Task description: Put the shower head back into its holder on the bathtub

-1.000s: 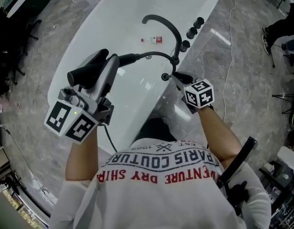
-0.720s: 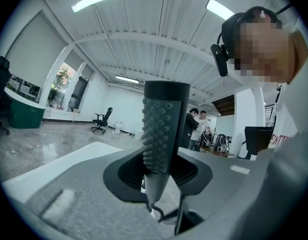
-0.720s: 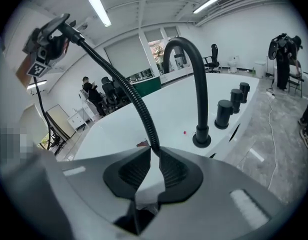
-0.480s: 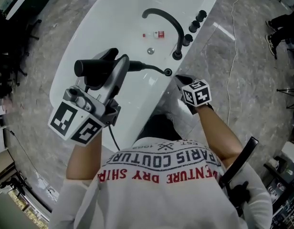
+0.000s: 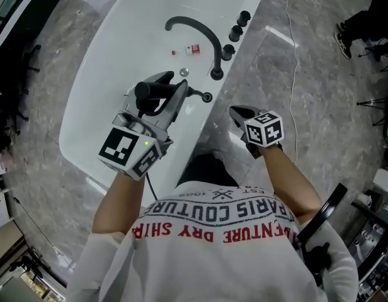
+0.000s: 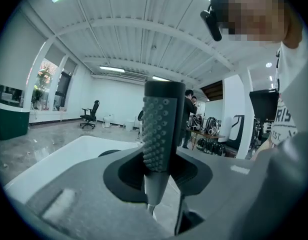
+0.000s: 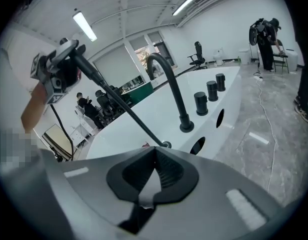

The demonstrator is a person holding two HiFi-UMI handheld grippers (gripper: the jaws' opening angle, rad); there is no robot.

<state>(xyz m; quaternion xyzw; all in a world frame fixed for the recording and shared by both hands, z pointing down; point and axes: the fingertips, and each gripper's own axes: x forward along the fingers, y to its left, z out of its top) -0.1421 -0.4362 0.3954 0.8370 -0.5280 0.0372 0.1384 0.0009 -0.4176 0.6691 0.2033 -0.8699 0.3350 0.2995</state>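
Left fingers (image 6: 121,176) clamp my shower head (image 5: 157,91) over the bathtub (image 5: 118,55). Long axis is near level, hose end toward the holder (image 5: 206,97) just ahead. Right fingers (image 7: 169,171) closed, empty.

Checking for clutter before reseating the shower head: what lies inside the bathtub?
A small red-and-white item and a silver drain. The left gripper and shower head hide the tub floor beneath them.
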